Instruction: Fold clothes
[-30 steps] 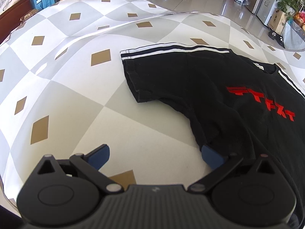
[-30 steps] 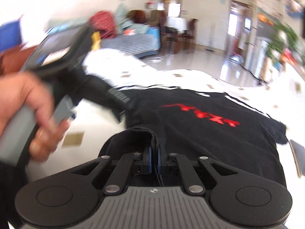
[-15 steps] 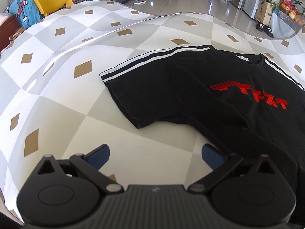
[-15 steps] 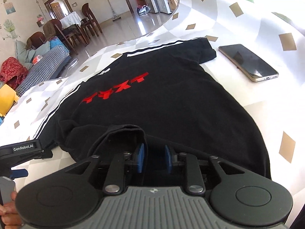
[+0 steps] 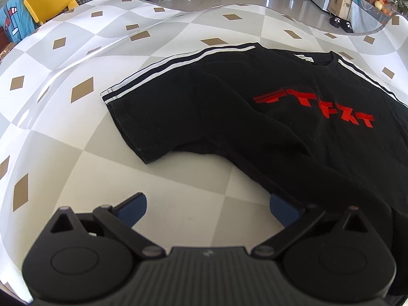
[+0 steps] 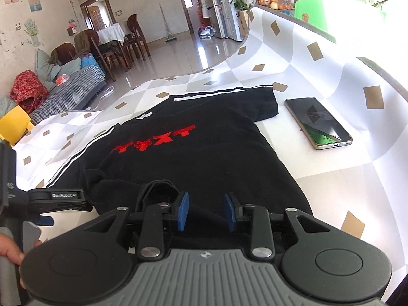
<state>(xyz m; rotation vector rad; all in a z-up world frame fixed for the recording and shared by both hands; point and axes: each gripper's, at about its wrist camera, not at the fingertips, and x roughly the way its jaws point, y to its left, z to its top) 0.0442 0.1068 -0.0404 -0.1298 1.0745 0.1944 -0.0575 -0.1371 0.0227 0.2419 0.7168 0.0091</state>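
Observation:
A black T-shirt (image 5: 255, 127) with a red print and white shoulder stripes lies face up on the chequered tablecloth (image 5: 76, 140). My left gripper (image 5: 206, 204) is open over bare cloth below the near sleeve, and its right fingertip (image 5: 280, 209) sits at the shirt's side edge. In the right wrist view the T-shirt (image 6: 204, 148) stretches away from my right gripper (image 6: 205, 210). Its jaws are opening. A raised fold of hem (image 6: 158, 191) rests beside the left pad, and neither pad presses on it. The left gripper (image 6: 58, 199) and a hand (image 6: 10, 252) show at the left.
A phone (image 6: 317, 122) lies face up on the tablecloth just right of the far sleeve. The table's far edge curves behind the shirt. Beyond it are a yellow chair (image 5: 51, 2), a sofa (image 6: 68, 91) and a shiny floor. A green box (image 6: 313, 10) stands at the far right.
The right gripper's pads were shut on a fold of the hem and now stand apart, with the fold beside the left pad. The right view rolled and swung. The left gripper shifted sideways.

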